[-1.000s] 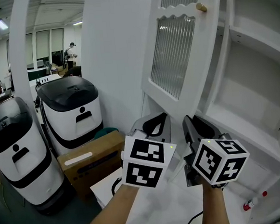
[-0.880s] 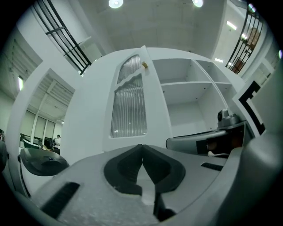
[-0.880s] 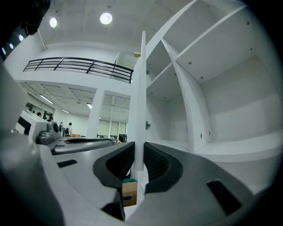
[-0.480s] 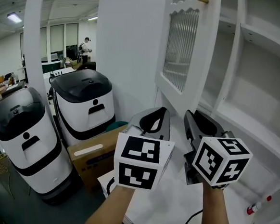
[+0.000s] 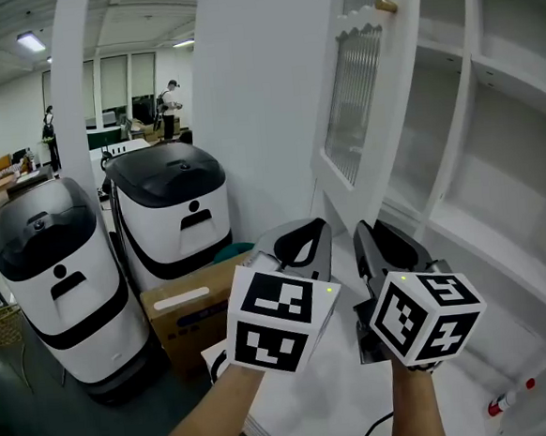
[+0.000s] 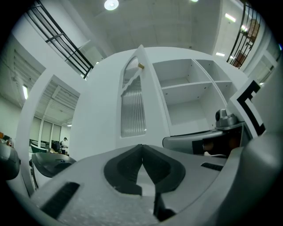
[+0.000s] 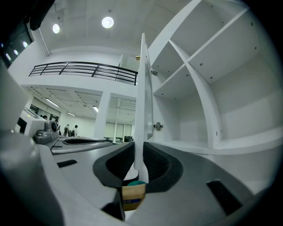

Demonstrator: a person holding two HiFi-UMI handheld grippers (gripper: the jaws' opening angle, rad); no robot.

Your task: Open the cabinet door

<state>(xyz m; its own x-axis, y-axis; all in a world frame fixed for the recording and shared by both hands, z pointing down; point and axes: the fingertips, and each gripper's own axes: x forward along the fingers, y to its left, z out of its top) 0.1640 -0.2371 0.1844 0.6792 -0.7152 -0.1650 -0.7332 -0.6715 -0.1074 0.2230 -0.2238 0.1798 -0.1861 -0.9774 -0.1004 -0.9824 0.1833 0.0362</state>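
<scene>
Gripping the lower edge of the cabinet door [image 7: 140,88], the right gripper [image 7: 139,152] is pinching the white panel between half-open fingers. The door is standing wide open from the shelves [image 7: 199,145]. The left gripper [image 6: 141,150] is sitting just beside it, fingers closed on nothing.

Head view: camera high, behind both hands, facing forward and down past left gripper [image 5: 301,245] and right gripper [image 5: 370,238] toward cabinet door [image 5: 394,142] and shelves [image 5: 477,236]. Left gripper view: low, close, tilted slightly up at door's front face. Right gripper view: very near, door seen edge-on. All three share door and shelves.
</scene>
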